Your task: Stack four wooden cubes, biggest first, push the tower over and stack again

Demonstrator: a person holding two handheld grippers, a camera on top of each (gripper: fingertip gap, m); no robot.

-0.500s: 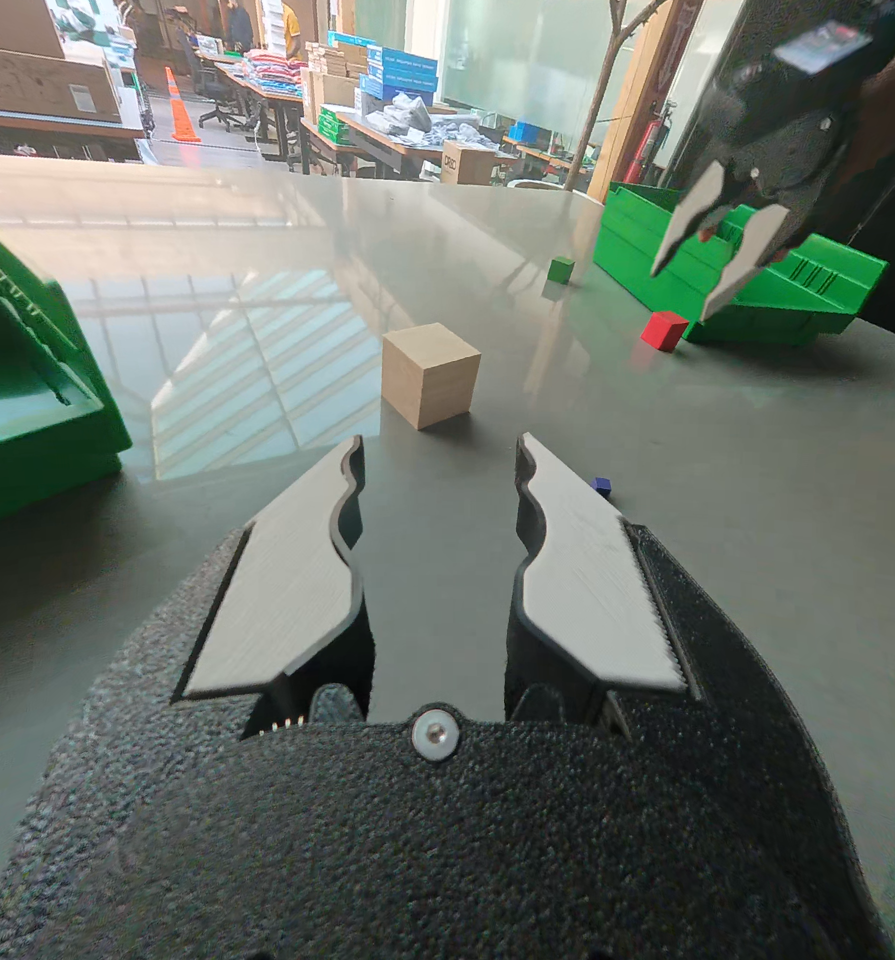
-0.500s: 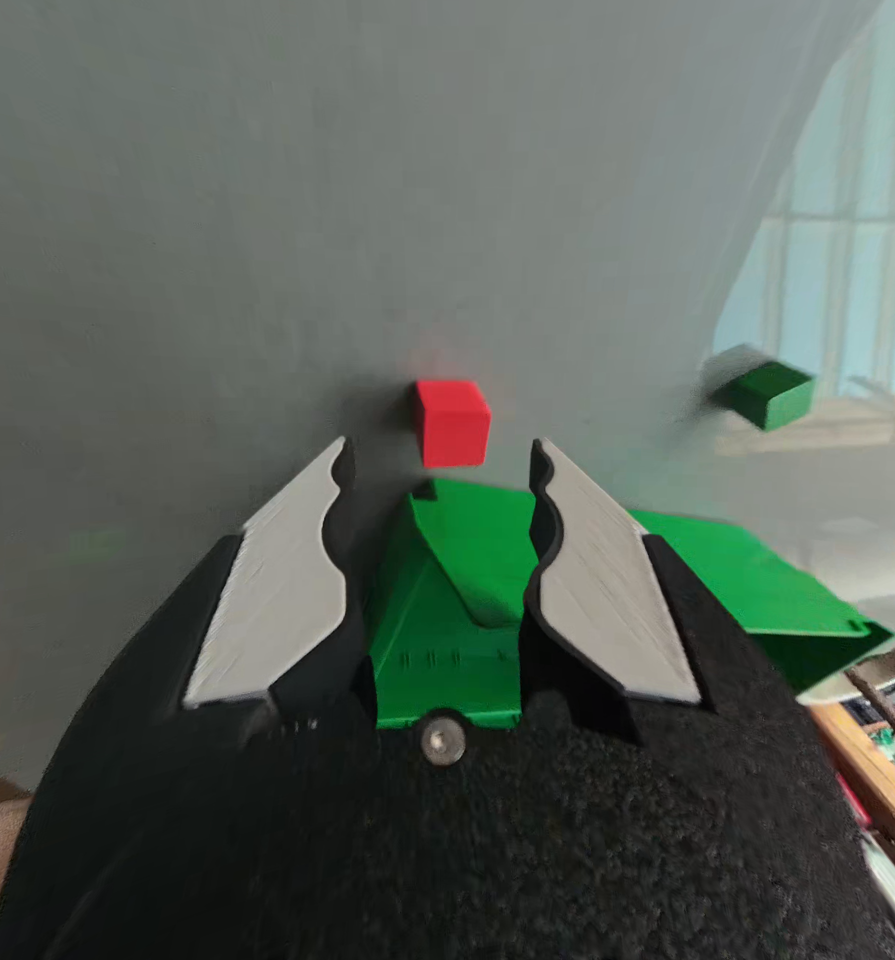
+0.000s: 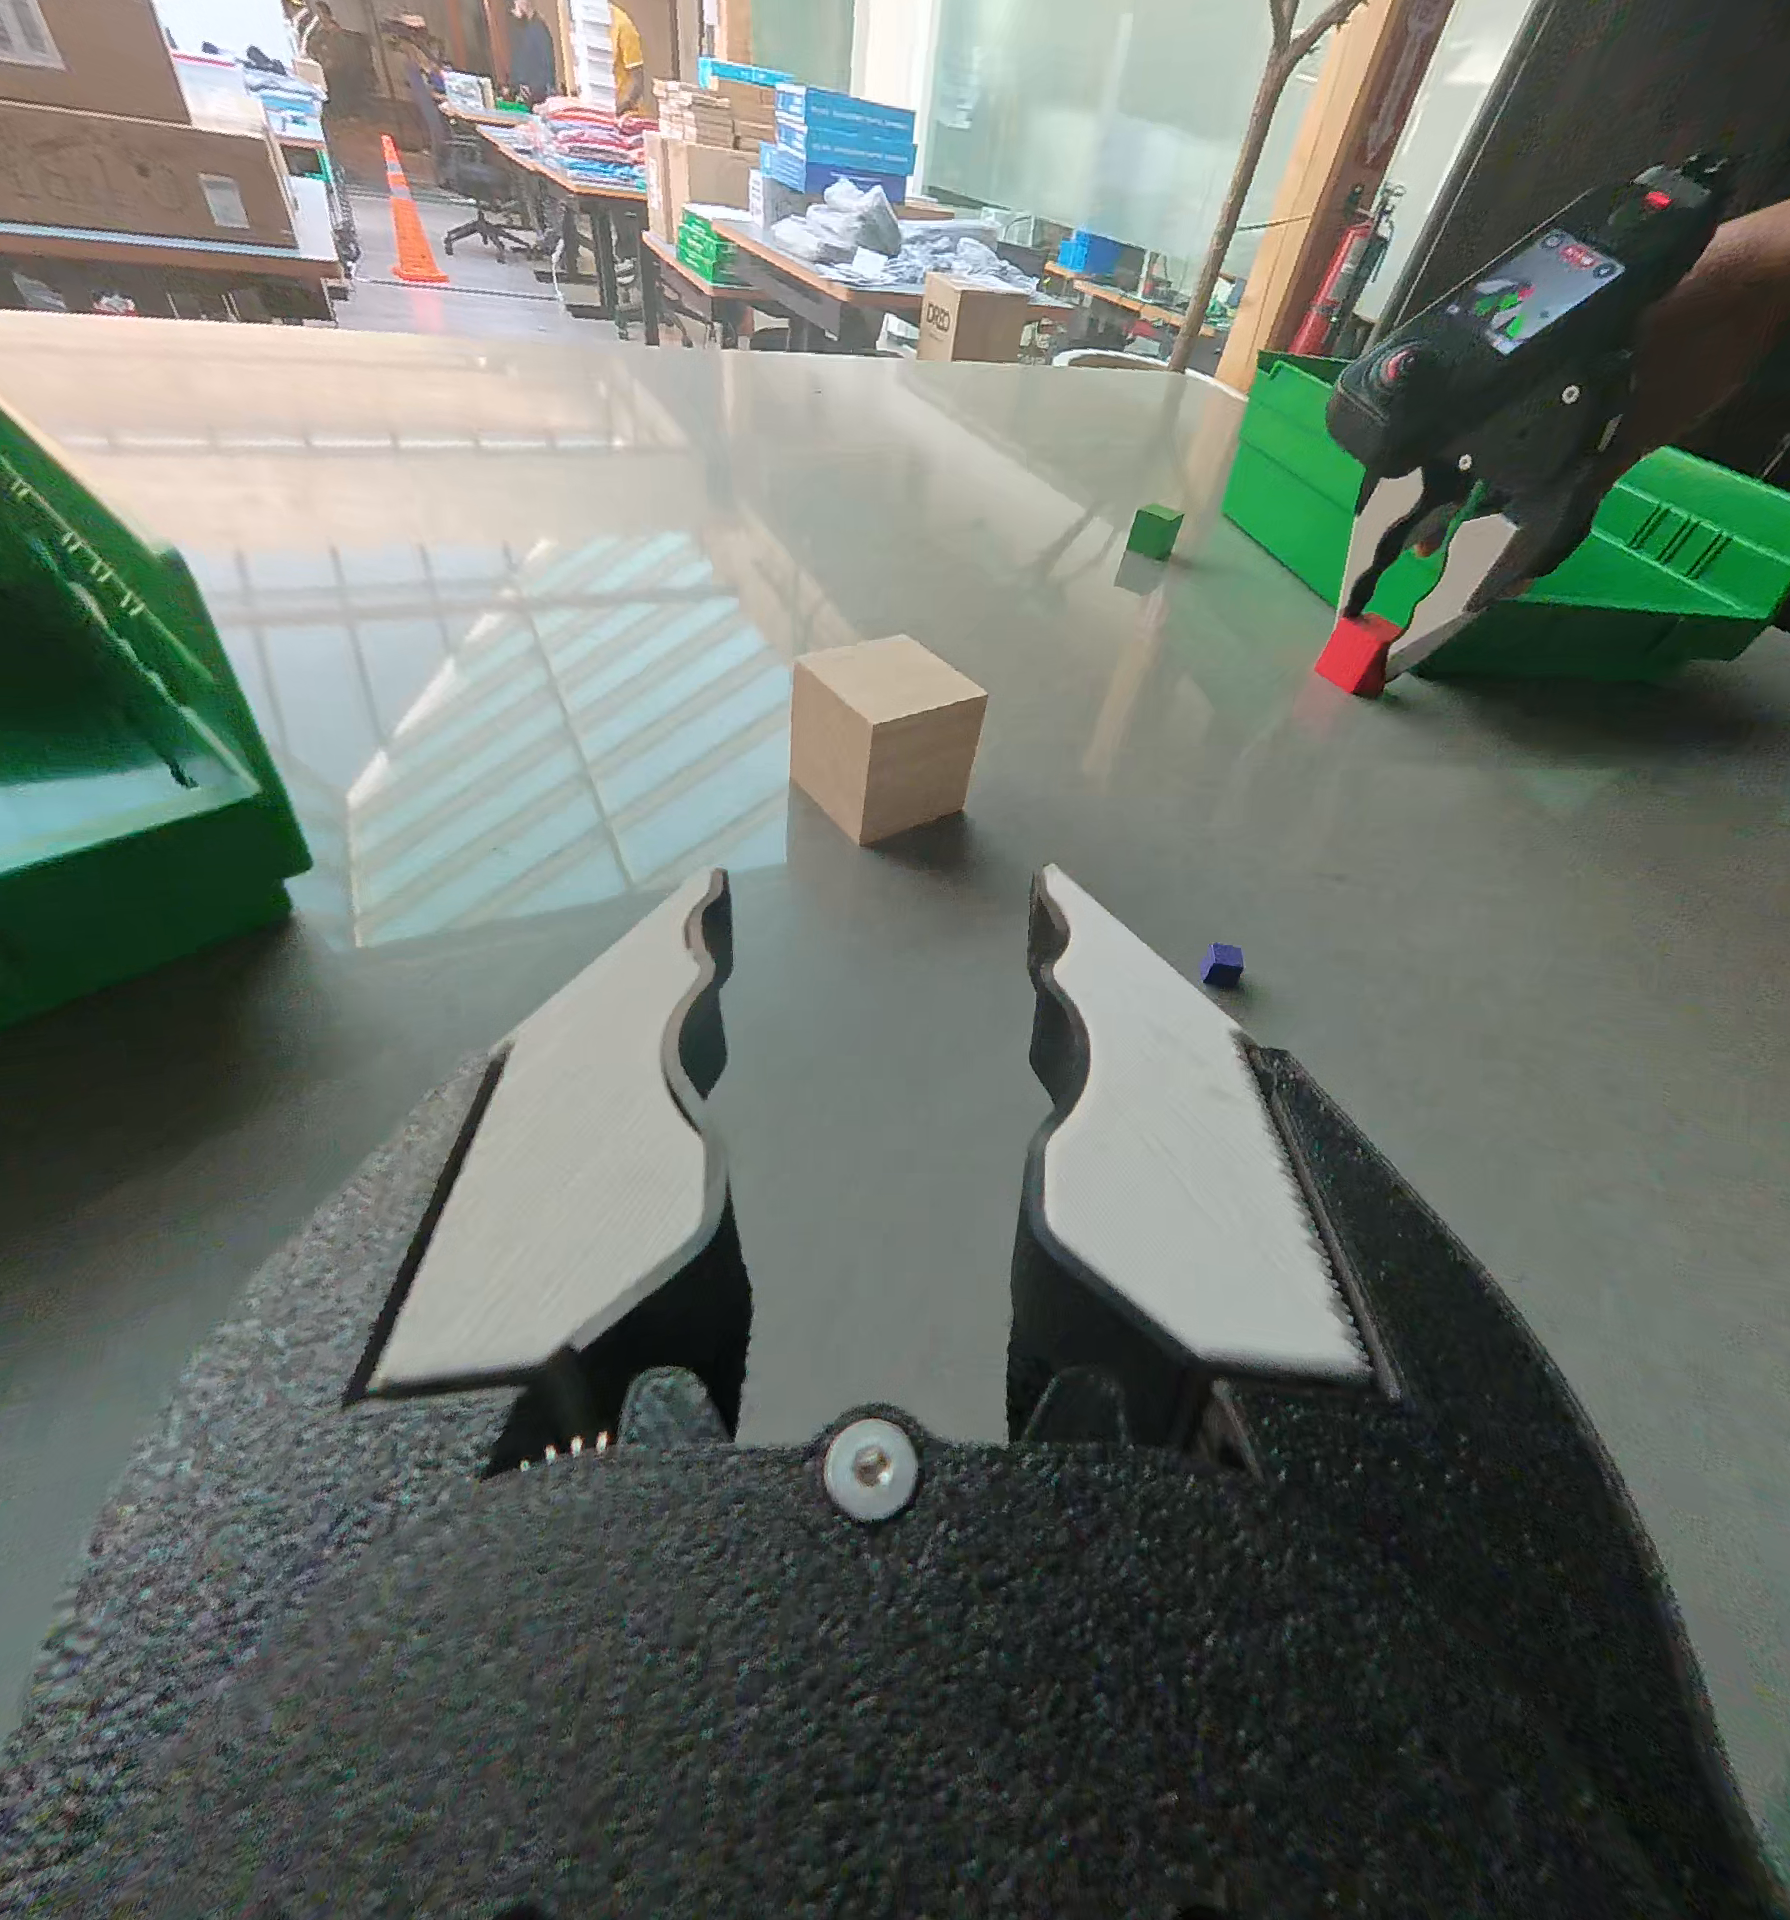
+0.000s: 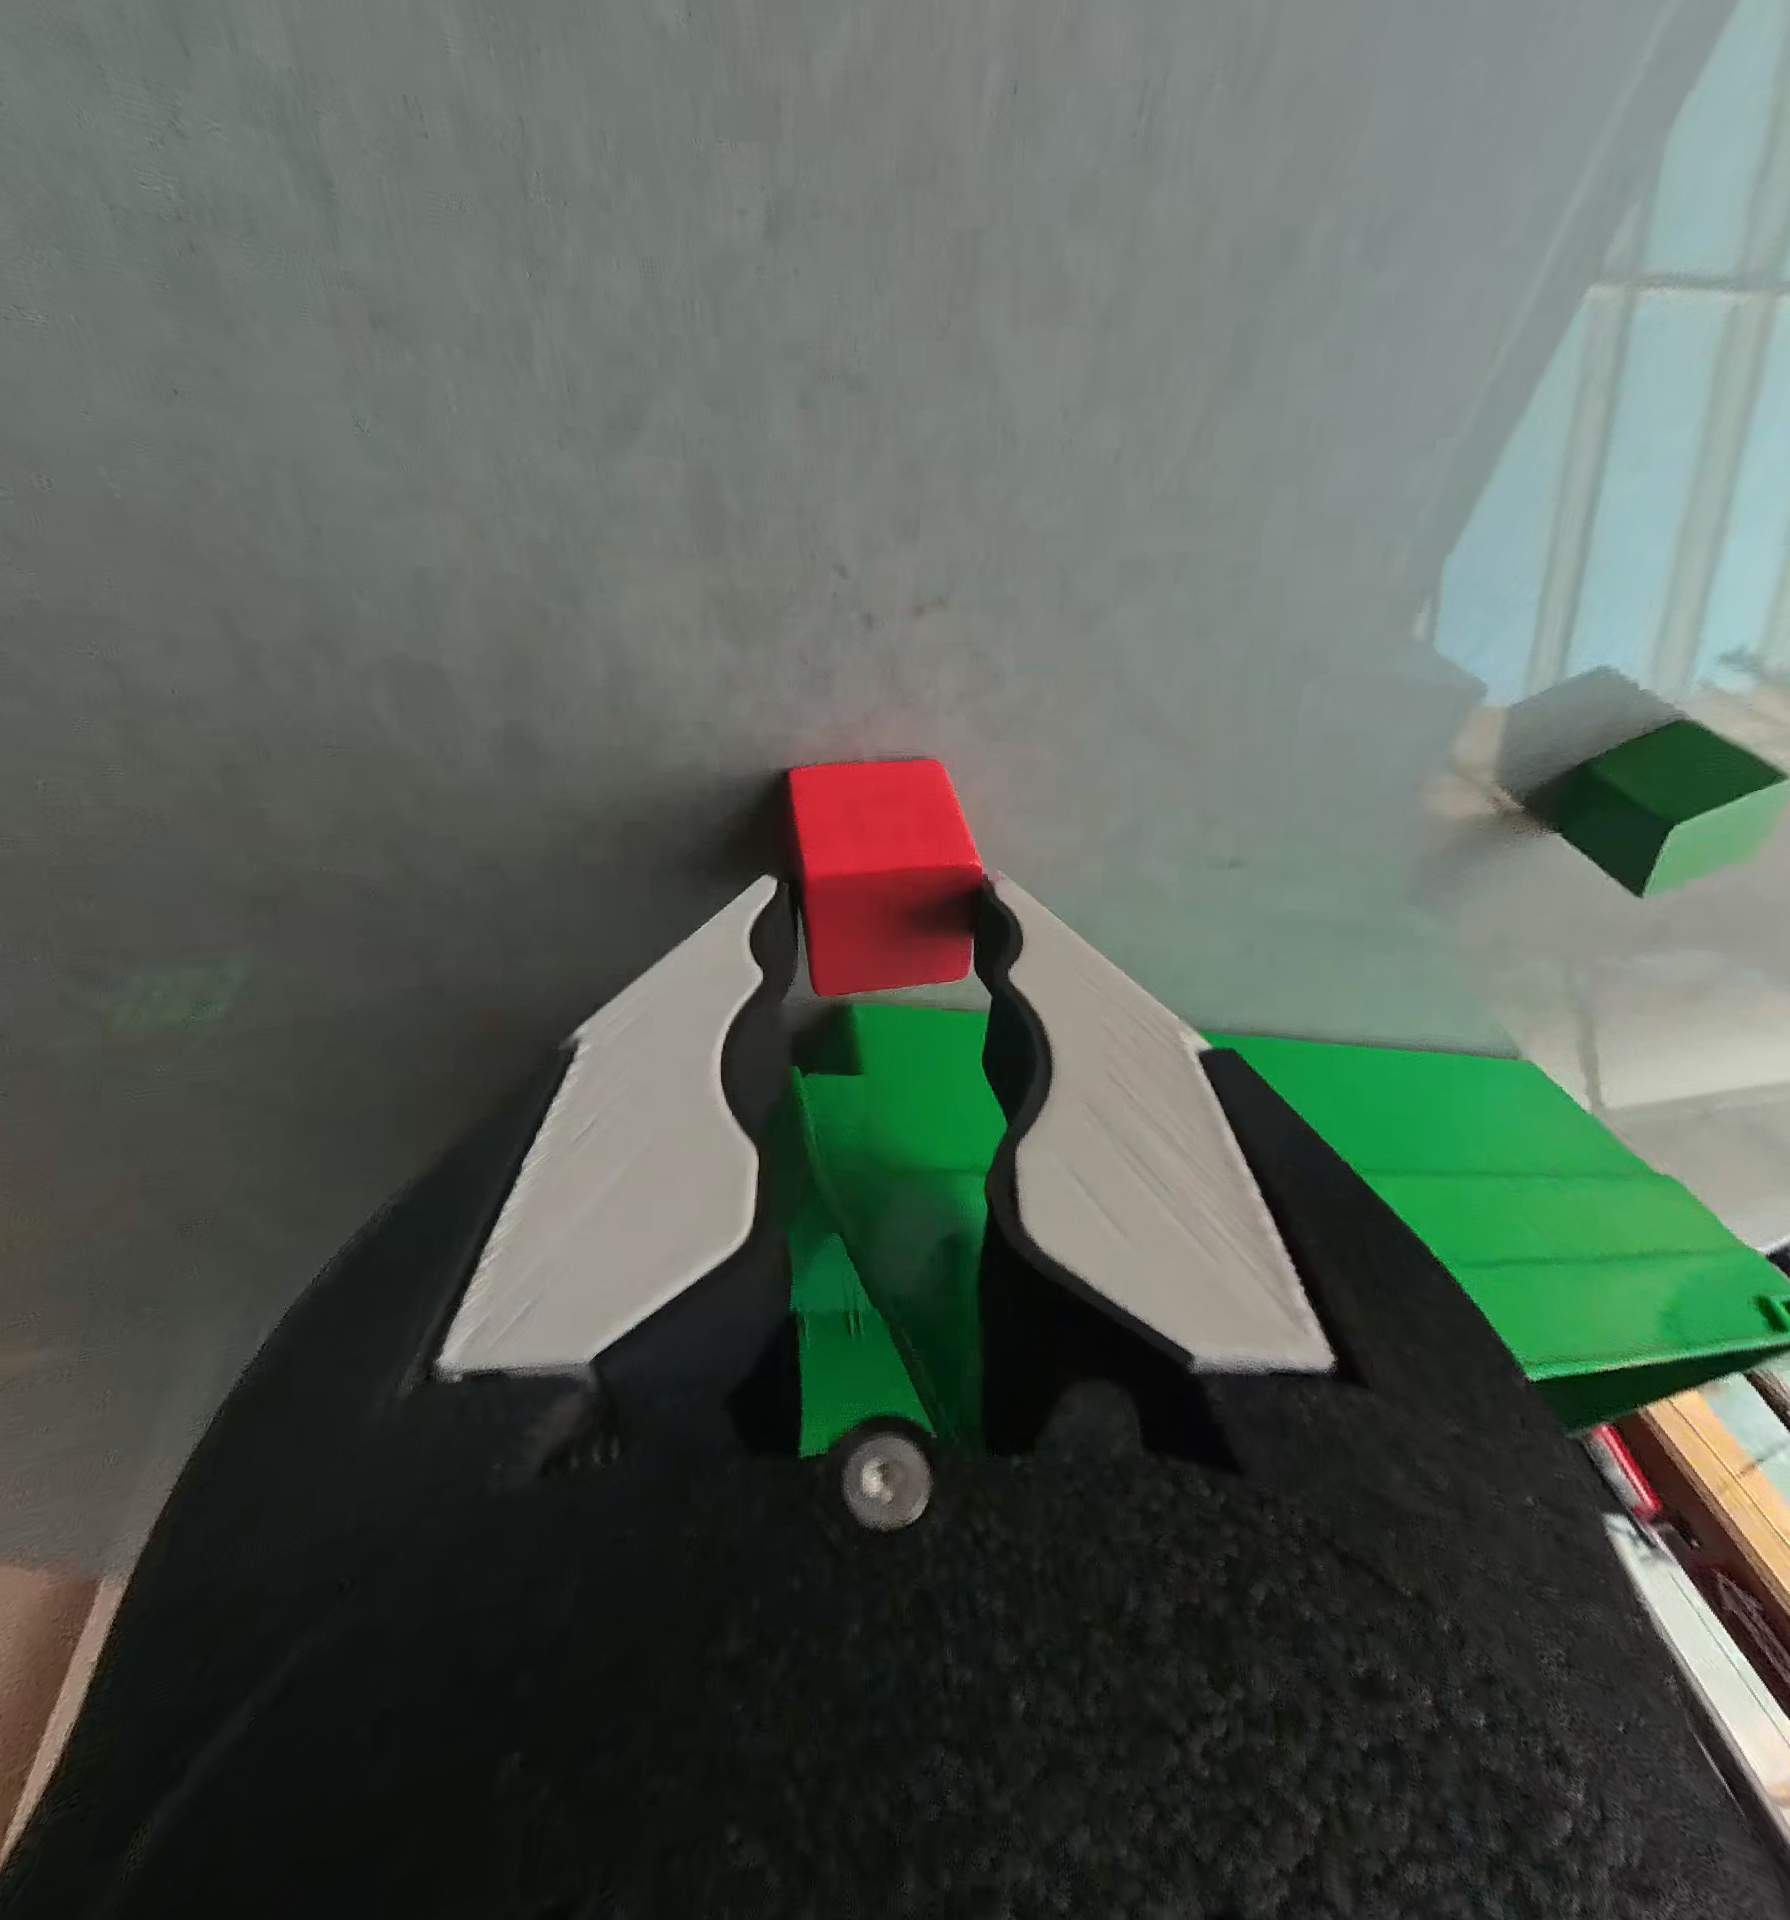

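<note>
Right tongs (image 4: 883,896) pinch red cube (image 4: 883,873); left tongs (image 3: 878,883) gape near wooden cube (image 3: 886,732).

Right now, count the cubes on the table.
4: wooden cube ahead of the left tool; red cube between the right tool's fingertips; green cube beyond; tiny blue cube. Bins may hide others.

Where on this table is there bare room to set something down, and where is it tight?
Free: the wide grey stretch of table between the left green bin and the wooden cube, and behind the cube. Tight: by the right green bin, where the right gripper closes around the red cube, green cube nearby.
</note>
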